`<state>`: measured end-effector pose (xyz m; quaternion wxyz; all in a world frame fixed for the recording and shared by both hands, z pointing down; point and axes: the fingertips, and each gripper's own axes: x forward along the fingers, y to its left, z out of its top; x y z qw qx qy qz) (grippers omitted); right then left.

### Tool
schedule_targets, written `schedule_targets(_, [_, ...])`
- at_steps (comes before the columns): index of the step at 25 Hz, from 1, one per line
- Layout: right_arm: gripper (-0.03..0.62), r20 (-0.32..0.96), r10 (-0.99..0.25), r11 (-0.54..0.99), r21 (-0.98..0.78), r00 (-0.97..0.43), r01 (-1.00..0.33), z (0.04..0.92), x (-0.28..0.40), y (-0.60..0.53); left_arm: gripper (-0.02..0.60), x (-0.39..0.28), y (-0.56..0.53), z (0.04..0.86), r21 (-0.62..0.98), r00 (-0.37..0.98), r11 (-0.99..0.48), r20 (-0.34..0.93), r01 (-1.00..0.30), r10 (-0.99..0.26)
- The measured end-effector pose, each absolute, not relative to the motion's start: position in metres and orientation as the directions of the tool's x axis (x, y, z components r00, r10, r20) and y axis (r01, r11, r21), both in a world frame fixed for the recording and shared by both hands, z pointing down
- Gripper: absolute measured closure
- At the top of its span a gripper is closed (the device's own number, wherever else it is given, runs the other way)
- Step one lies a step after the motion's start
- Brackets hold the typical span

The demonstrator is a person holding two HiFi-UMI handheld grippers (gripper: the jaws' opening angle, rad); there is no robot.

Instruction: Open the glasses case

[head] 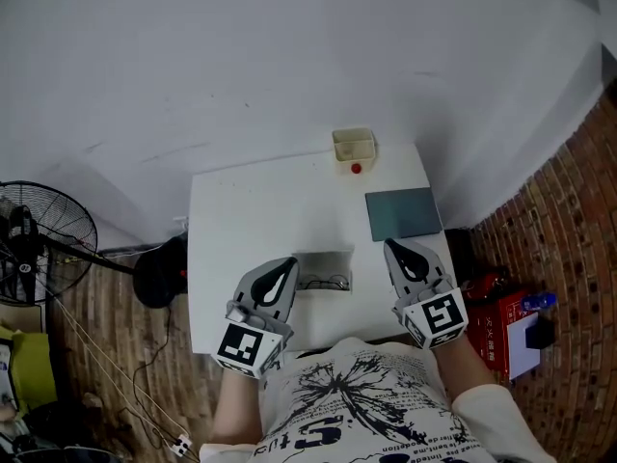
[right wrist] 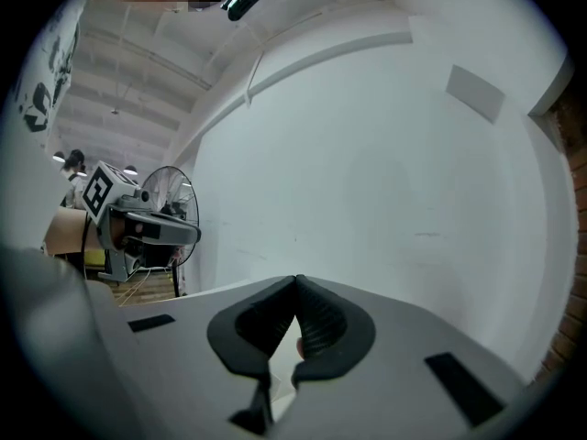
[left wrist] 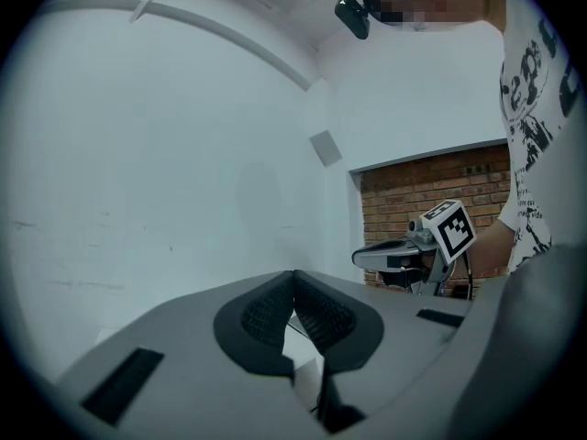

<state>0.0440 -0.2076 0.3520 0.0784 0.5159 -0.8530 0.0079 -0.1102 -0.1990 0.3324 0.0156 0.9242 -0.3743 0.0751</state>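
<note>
A grey glasses case (head: 324, 269) lies near the front middle of the white table (head: 241, 220), its inside showing and a pair of dark-rimmed glasses in it. A flat grey-green rectangle (head: 403, 212) lies apart at the right. My left gripper (head: 286, 268) hovers just left of the case, shut and empty; its own view shows the ribbed pads (left wrist: 316, 314) meeting at the tips. Just right of the case, my right gripper (head: 396, 250) is also shut with nothing between its pads (right wrist: 316, 324). Both are raised off the table and point roughly level at the white wall.
A small cream cup (head: 354, 147) stands at the table's far edge with a red dot-like object (head: 356, 169) in front of it. A floor fan (head: 43, 244) stands to the left. Red boxes (head: 496, 321) sit on the brick floor at the right.
</note>
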Motion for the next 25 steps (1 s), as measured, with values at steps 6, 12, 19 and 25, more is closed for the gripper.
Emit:
schedule_targets(6, [0.582, 0.147, -0.876, 0.47, 0.049, -0.459, -0.881, 0.3554, 0.0442, -0.2027, 0.568, -0.1081, -0.198, 0.3352, -0.015, 0.702, -0.713, 0.158, -0.701, -0.694])
schedule_targets(12, [0.582, 0.157, -0.881, 0.458, 0.044, -0.447, -0.888, 0.3564, 0.0459, -0.2043, 0.568, -0.1095, -0.2017, 0.3378, 0.004, 0.692, -0.701, 0.165, -0.713, -0.702])
schedule_targets(19, [0.582, 0.156, -0.88, 0.46, 0.043, -0.448, -0.887, 0.3573, 0.0486, -0.2029, 0.568, -0.1061, -0.2027, 0.3383, 0.006, 0.684, -0.693, 0.17, -0.721, -0.71])
schedule_targets(25, [0.582, 0.164, -0.879, 0.462, 0.052, -0.448, -0.886, 0.36, 0.052, -0.2039, 0.568, -0.1006, -0.2048, 0.3382, 0.0, 0.684, -0.695, 0.177, -0.719, -0.708])
